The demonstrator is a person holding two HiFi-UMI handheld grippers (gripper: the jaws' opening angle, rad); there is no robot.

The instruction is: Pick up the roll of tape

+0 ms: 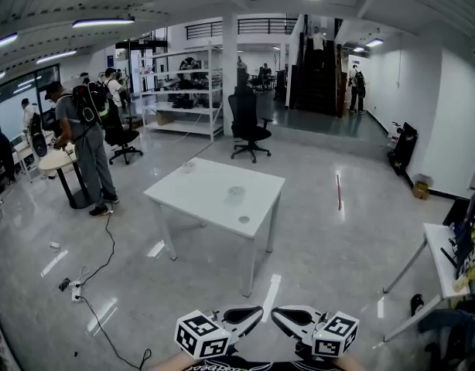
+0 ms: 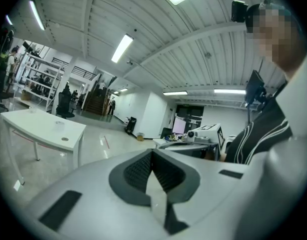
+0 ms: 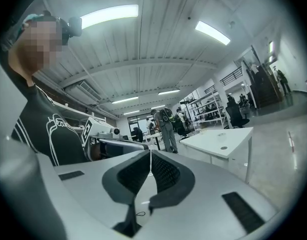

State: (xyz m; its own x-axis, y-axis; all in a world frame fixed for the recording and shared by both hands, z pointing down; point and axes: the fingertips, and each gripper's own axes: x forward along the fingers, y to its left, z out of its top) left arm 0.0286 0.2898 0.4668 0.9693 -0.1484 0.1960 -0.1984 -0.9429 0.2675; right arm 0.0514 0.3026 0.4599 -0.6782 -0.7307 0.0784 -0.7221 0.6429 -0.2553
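The left tongs [image 2: 152,159] and right tongs [image 3: 150,156] are being held pressed together, empty. The approach is only being begun: the likely roll of tape [image 1: 235,192] is lying on the table [image 1: 183,198], toward its right edge, well apart. Closing in and spreading the tongs are being called for.

White rectangular table [image 1: 195,185] stands mid-floor on a glossy grey floor [image 1: 322,230]. Black office chair [image 1: 247,122] stands beyond it, well apart. White metal shelving [image 1: 183,91] is behind, left of the chair. A person with a backpack [image 1: 87,141] stands at a round white table [image 1: 56,161], far left. A power strip [image 1: 74,288] and a black cable [image 1: 113,238] lie on the floor. Dark staircase [image 1: 319,76] at rear right.
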